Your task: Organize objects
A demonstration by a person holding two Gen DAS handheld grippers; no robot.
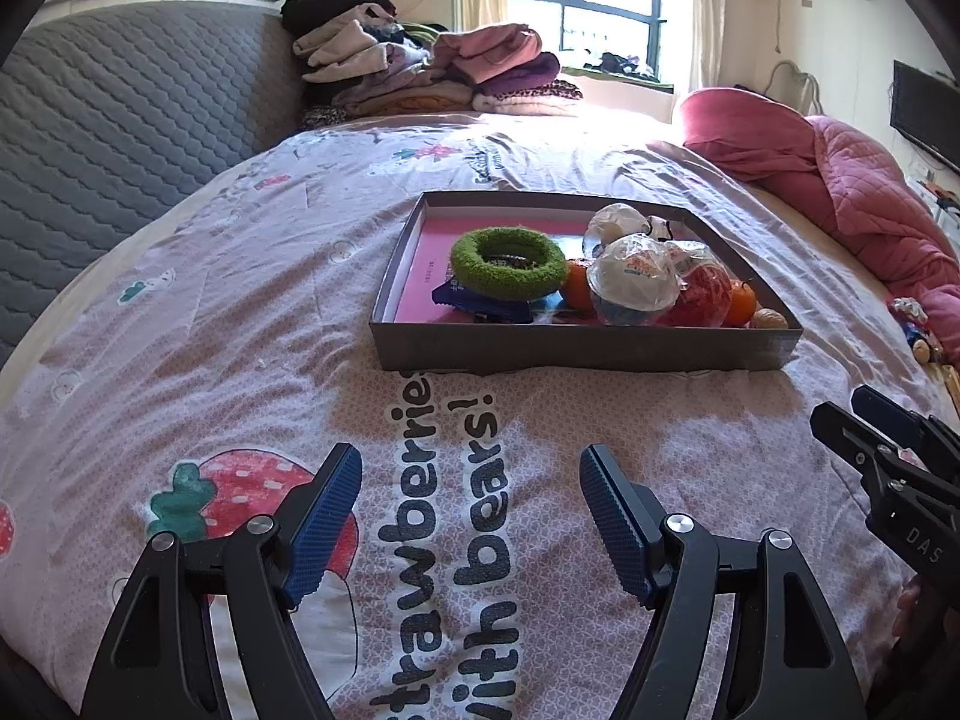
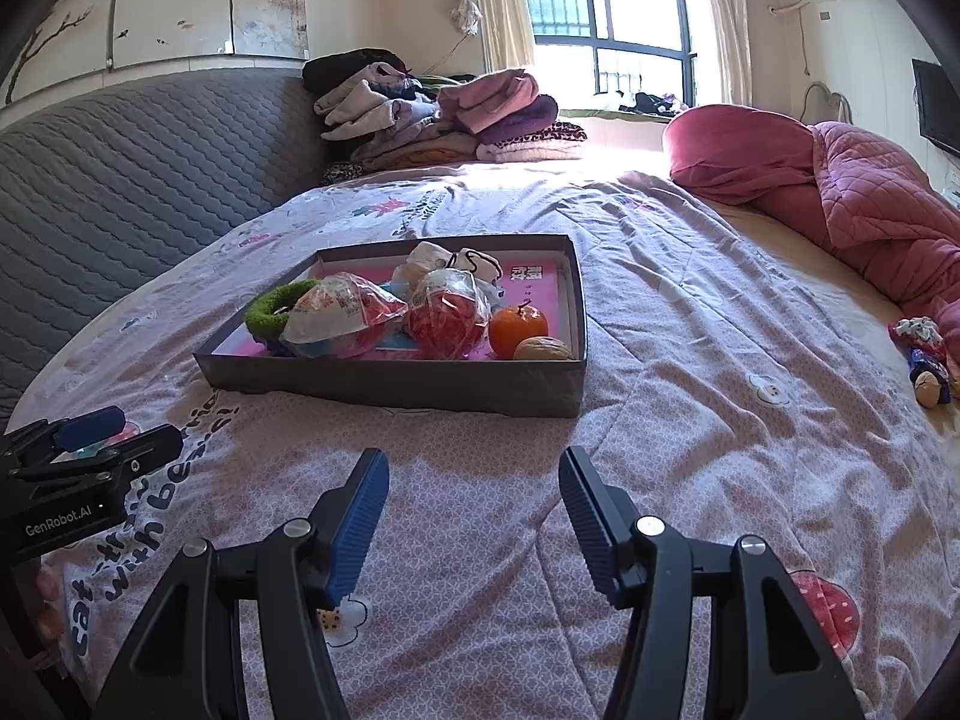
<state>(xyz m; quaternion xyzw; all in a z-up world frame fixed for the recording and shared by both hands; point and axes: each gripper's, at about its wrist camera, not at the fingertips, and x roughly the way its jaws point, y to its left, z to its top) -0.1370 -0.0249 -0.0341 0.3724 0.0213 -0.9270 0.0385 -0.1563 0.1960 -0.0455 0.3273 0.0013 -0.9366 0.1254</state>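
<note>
Hovering grippers: two are seen above the bedspread (image 2: 690, 312), neither touching it.
Left gripper (image 1: 471, 516): jaws are held wide apart, nothing between the blue pads.
Right gripper (image 2: 474, 510): jaws are likewise spread wide and empty; it is seen at the right edge of the left wrist view.
Tray (image 2: 396, 381): one shallow grey box with a pink floor is set on the bedspread, ahead of both grippers and well apart from them.
Green ring (image 1: 509, 263): one, fuzzy, lying in the tray's left part on a blue wrapper.
Wrapped balls: two are counted, one white-topped (image 1: 633, 279) and one red (image 2: 447, 315), side by side in plastic.
Oranges: two are counted in the left wrist view, one (image 1: 577, 285) beside the ring, one (image 2: 518, 330) near the right wall.
Walnut (image 2: 542, 349): one, in the tray's near right corner, touching the orange.
Loose items (image 2: 927, 354): a small cluster is left on the bedspread's far right edge; the count cannot be told.
Clothes pile (image 2: 444, 114): one heap at the headboard.
</note>
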